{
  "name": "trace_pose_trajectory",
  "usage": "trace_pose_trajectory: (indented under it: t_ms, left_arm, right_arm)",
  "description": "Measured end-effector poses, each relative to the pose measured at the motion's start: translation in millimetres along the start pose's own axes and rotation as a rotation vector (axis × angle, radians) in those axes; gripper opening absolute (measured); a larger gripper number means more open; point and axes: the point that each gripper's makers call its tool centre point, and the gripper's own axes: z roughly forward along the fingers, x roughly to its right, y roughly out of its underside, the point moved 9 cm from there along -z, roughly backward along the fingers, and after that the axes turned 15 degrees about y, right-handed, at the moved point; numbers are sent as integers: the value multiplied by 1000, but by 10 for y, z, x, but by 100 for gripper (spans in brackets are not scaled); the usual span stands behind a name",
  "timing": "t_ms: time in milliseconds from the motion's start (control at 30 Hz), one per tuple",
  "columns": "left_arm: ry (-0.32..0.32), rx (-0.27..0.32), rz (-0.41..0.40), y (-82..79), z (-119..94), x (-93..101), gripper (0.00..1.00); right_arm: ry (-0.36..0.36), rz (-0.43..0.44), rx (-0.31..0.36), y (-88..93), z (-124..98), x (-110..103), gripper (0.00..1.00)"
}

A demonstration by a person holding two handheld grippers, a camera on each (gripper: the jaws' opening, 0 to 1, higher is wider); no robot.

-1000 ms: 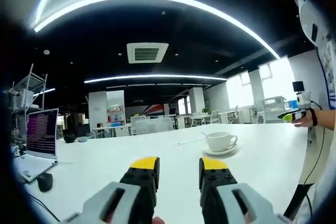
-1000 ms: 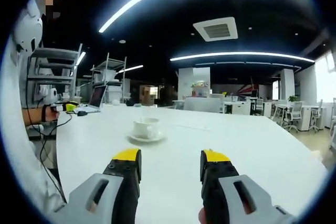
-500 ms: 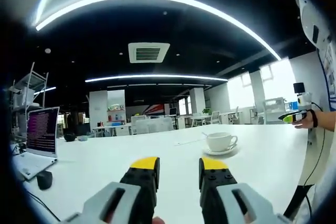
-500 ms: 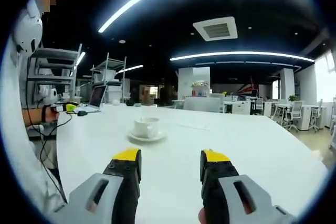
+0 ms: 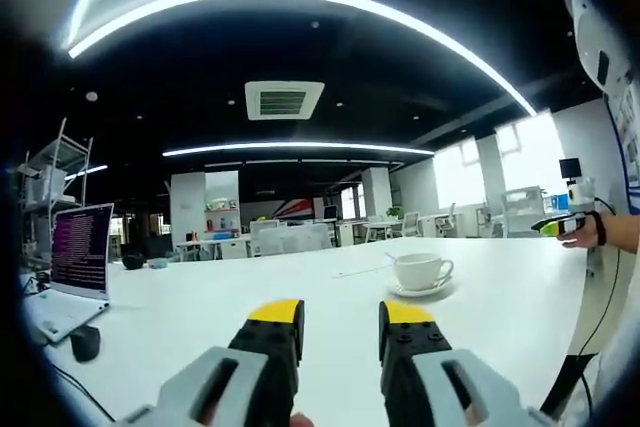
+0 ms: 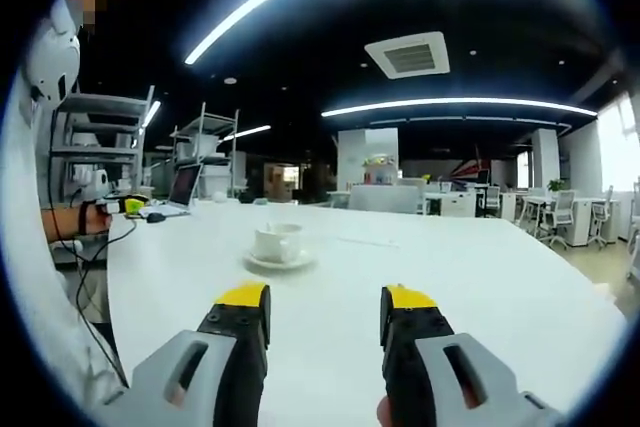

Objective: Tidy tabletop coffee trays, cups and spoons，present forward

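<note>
Now | both grippers [image 5: 340, 317] [image 6: 327, 302] parted, empty | cup [image 5: 420, 269] ahead, well apart

Your tabletop [image 5: 200, 292] is a big white glossy slab, mostly bare. A white cup [image 5: 420, 269] sits upright on its saucer [image 5: 419, 289], out in the open middle, well apart from any edge. A thin white stick, probably a spoon [image 5: 360, 269], lies flat just beyond the cup; too small to confirm. An open laptop [image 5: 78, 257] stands at the edge on your left-hand side, screen lit, with a dark mouse [image 5: 84, 344] beside it near that edge. In the right gripper view you get the same cup [image 6: 277, 243] and saucer [image 6: 279, 263], and the laptop [image 6: 185, 187] at the far corner.
</note>
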Motion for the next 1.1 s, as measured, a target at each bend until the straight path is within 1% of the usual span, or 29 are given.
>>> trace_pose_trajectory:
  t_ms: [200, 800, 1100]
  left_arm:
    - [0, 5, -2, -20, 10, -1, 31]
    - [5, -5, -5, 21, 34, -1, 31]
    - [1, -4, -7, 19, 27, -17, 31]
  right_arm:
    - [1, 0, 5, -14, -3, 4, 44]
    - [6, 5, -8, 36, -9, 28, 44]
    - [6, 3, -8, 14, 0, 34, 44]
